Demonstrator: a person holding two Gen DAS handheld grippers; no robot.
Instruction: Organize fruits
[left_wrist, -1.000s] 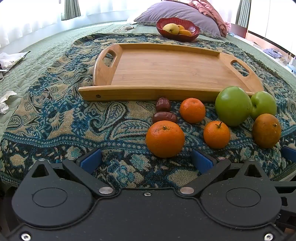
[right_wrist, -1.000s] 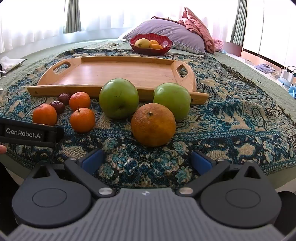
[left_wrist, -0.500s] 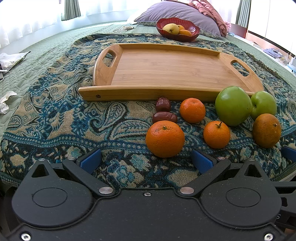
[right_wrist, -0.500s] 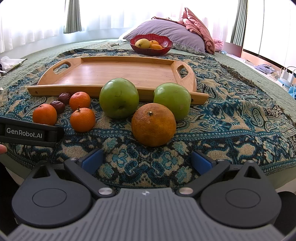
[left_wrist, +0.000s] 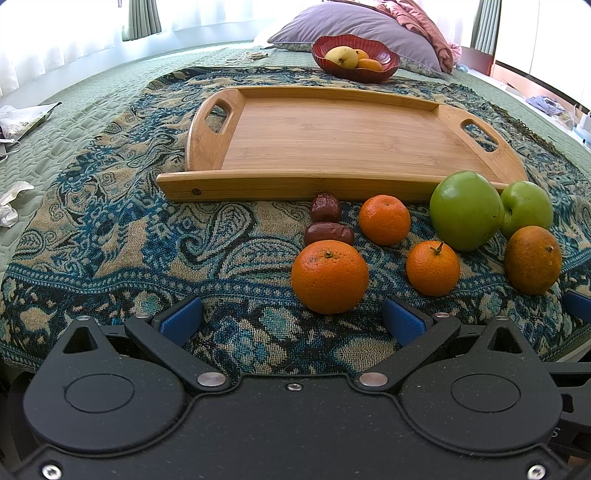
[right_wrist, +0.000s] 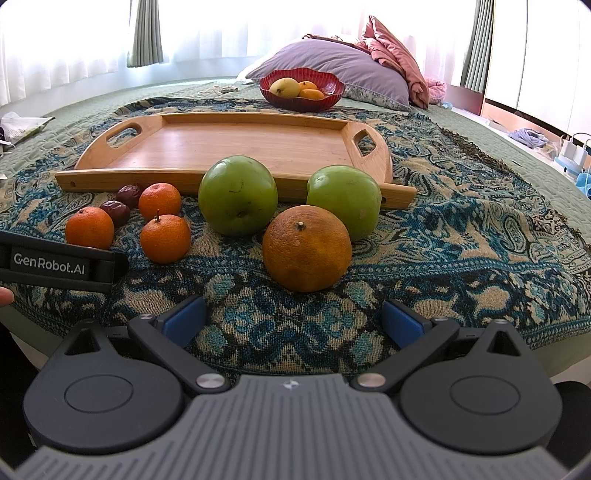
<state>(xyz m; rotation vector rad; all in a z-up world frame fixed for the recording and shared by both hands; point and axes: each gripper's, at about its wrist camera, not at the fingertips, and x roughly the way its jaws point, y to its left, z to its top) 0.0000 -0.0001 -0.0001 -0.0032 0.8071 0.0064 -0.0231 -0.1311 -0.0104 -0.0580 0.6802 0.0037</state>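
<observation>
Loose fruit lies on a patterned blanket in front of an empty wooden tray. Nearest my left gripper is a bright orange, with two dark dates behind it. Two smaller mandarins, two green apples and a dull brownish orange lie to the right. The dull orange sits just ahead of my right gripper. Both grippers are open and hold nothing. The left gripper's side shows in the right wrist view.
A red bowl holding yellow and orange fruit stands behind the tray, before a purple pillow. Crumpled paper lies on the green quilt at far left. The bed's near edge runs just under both grippers.
</observation>
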